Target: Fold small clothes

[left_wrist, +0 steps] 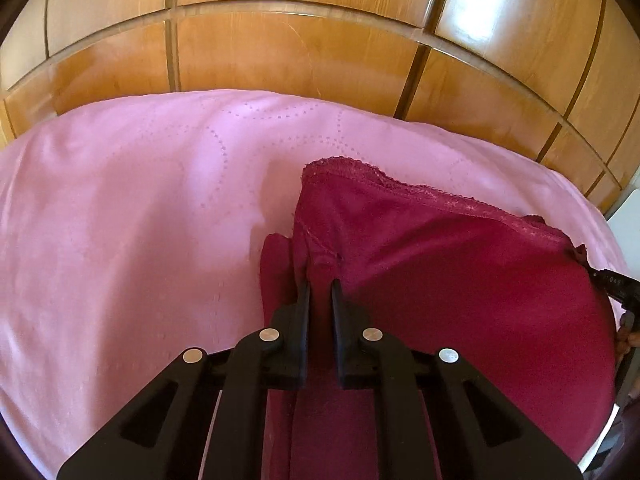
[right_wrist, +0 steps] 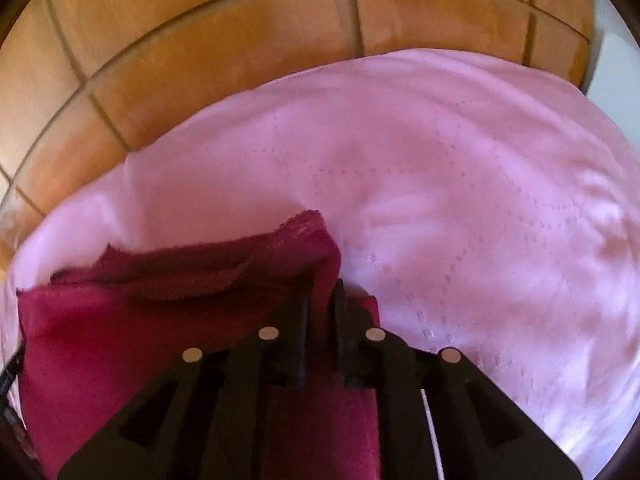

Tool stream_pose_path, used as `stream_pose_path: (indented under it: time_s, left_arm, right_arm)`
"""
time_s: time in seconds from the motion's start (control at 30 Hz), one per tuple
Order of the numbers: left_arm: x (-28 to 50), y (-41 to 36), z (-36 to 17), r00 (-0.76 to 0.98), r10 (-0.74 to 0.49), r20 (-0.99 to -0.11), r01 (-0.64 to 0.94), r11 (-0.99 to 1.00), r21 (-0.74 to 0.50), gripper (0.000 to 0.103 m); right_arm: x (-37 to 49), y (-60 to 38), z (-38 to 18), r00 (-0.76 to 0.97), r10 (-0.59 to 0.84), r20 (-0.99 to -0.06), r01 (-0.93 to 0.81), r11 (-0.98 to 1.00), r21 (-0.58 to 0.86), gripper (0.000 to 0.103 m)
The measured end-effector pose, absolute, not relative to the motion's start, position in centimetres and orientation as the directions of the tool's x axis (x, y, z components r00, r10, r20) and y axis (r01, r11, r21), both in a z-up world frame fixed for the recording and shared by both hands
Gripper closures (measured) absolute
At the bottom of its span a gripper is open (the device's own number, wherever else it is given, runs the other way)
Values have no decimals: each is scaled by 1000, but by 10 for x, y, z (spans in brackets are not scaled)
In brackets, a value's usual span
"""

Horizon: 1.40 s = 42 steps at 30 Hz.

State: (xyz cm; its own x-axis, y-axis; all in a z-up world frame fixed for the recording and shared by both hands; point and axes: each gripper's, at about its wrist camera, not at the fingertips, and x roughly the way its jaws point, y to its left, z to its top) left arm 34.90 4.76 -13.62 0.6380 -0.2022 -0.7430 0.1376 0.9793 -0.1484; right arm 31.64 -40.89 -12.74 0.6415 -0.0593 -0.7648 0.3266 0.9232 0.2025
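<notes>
**Both grippers pinched on the red garment, fold ready to carry over**

I have the dark red garment (left_wrist: 440,272) lying on the pink bedspread (left_wrist: 120,220), in front of the wooden panelled furniture (left_wrist: 280,52) at the back. In the left wrist view it fills the right and lower part of the picture, with its lace-trimmed edge (left_wrist: 400,188) on the far side.

My left gripper (left_wrist: 320,284) is narrowed down with a bunch of the red cloth between its fingertips, at the garment's left edge near a seam. My right gripper (right_wrist: 322,284) is likewise drawn in, with the cloth's right-hand corner caught between its fingers; the fabric there stands up in a ridge rather than lying flat. Part of the right tool shows at the far right edge of the left view, touching the cloth.

I judge that I am at the grasp stage of a fold: both side edges are taken and the cloth is slightly raised between them. How many folds are already in it I cannot tell.

Next, I think, both pinches should rise together and travel evenly towards the lace edge, keeping the cloth taut so the layer lands square. If one side leads, the fold will skew; thin fabric may also slip.
</notes>
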Motion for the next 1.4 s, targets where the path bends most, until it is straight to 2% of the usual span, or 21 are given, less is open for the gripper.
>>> stream_pose_path:
  time_s: [0.03,0.1,0.13,0.17,0.23,0.3,0.4,0.43,0.47,0.63,0.77,1.1,1.3,1.33,1.37,1.4]
  left_arm:
    - [345,49,-131,640,-201,-741,137,980,-147,93]
    - [338,49,-126,651,-198,-733,141,980,-140,93]
    - [329,50,-119,667,-189,-720,143,982,-125,93]
    - [322,51,-115,680,-186,-709,146,982,-117,93]
    - [302,52,-106,711,-188,-677,163,981,-102,93]
    - [285,50,-102,723,-191,-664,179,980,-87,93]
    - [258,42,-102,741,-175,-649,189,981,-48,91]
    - [250,39,-103,743,-166,-649,189,981,-35,88]
    - [244,37,-105,739,-168,-652,193,981,-34,80]
    - [218,27,-110,736,-173,-655,212,977,-20,79]
    - [207,24,-112,733,-182,-656,221,975,-24,79]
    - [198,22,-118,724,-183,-665,229,973,-18,79]
    - [199,31,-120,719,-181,-671,219,975,-28,79]
    - [198,33,-120,719,-177,-672,215,976,-28,76]
    - [198,37,-120,718,-179,-673,211,977,-35,62]
    - [197,43,-119,716,-191,-671,207,977,-58,55]
  right_arm:
    - [316,-408,-124,640,-58,-766,326,923,203,86]
    - [312,-405,-118,642,-80,-762,318,933,170,64]
    - [309,-404,-114,647,-90,-757,317,935,159,37]
    - [303,-402,-109,655,-121,-746,330,934,138,31]
    - [289,-398,-95,693,-164,-702,335,935,113,31]
    - [276,-389,-86,721,-143,-678,308,943,129,31]
    - [256,-365,-80,749,-42,-661,217,959,185,26]
    - [248,-352,-80,752,6,-659,171,964,204,25]
    - [241,-342,-81,752,40,-658,136,967,214,25]
    - [212,-283,-92,727,162,-667,-23,977,212,24]
    - [194,-254,-100,721,200,-664,-79,975,208,24]
    - [172,-257,-134,691,156,-706,-42,983,176,23]
    - [164,-250,-149,732,120,-670,-45,991,127,18]
    - [164,-249,-150,737,116,-666,-43,991,126,17]
    - [163,-249,-151,740,115,-663,-42,991,125,17]
    - [163,-249,-151,742,113,-661,-40,991,126,17]
